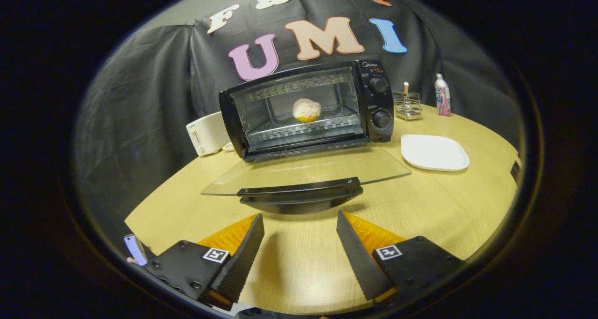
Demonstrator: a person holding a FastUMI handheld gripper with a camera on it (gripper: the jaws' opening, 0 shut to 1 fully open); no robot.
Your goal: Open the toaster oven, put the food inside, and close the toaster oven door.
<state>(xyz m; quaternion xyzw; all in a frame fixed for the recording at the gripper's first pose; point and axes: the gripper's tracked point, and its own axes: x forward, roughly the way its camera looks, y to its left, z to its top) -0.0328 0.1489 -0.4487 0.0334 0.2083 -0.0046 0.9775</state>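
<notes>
A black toaster oven (373, 99) stands at the back of the round wooden table (467, 193). Its glass door (303, 172) hangs down flat toward me, with the black door handle (299, 193) at the front edge. Inside, a round piece of food (306, 109), pale on top and yellow below, rests on the rack. My gripper (299, 221) is open with nothing between its fingers. Its fingertips sit just short of the door handle, one to each side of its middle, low over the tabletop.
An empty white plate (434, 152) lies to the right of the oven door. Behind it stand a wire holder (407, 105) and a small bottle (442, 95). A white appliance (205, 133) sits left of the oven.
</notes>
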